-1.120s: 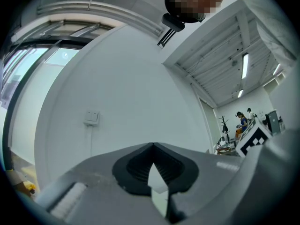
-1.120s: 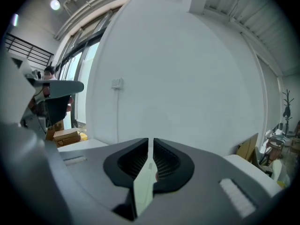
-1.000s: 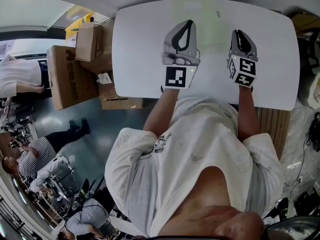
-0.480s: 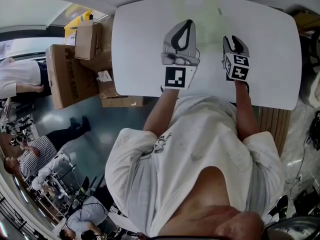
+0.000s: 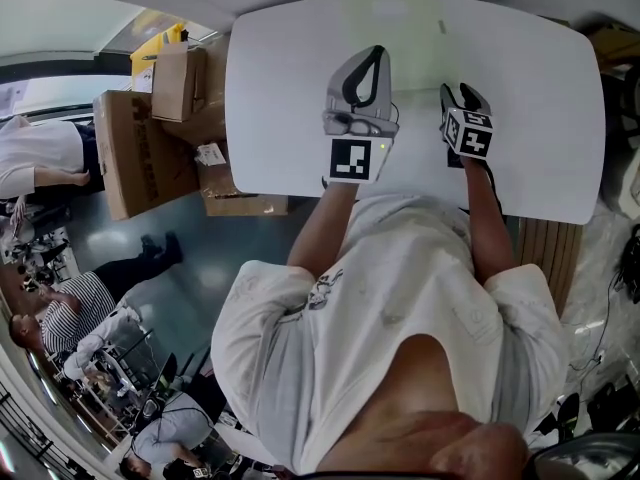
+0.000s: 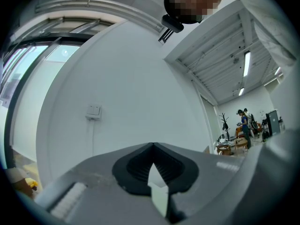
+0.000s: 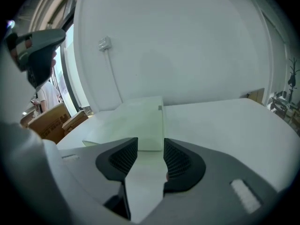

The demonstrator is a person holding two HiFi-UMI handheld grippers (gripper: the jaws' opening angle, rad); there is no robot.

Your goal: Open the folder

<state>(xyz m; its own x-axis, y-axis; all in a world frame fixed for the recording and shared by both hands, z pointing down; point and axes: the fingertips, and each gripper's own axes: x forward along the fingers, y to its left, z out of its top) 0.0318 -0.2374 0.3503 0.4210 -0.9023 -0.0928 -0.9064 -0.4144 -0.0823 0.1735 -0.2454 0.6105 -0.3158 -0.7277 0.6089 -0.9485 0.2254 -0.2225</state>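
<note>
We hold the right gripper (image 5: 463, 92) tilted down over the white table (image 5: 270, 88), close to the near right corner of the folder (image 5: 390, 18). In the right gripper view its two dark ribbed pads (image 7: 123, 159) stand well apart and press on nothing. These jaws have just been opening. In the gap between them we see bare table top, and at the far end of the gap the near edge of the pale green folder (image 7: 140, 123). We cannot tell whether a jaw tip touches that edge.

The folder lies flat on the table, reaching from just ahead of the right gripper to the far edge of the table. A small dark tab (image 7: 160, 108) sits on its right edge.

Our left gripper (image 5: 376, 52) is held level above the table, over the near left part of the folder as the head view shows it. In the left gripper view (image 6: 153, 145) its jaw tips are pressed together with nothing between them, and it faces a white wall with a switch plate (image 6: 93, 110).

Each gripper carries its marker cube (image 5: 356, 156) nearest our body. Cardboard boxes (image 5: 140, 148) stand on the floor to the left of the table.
</note>
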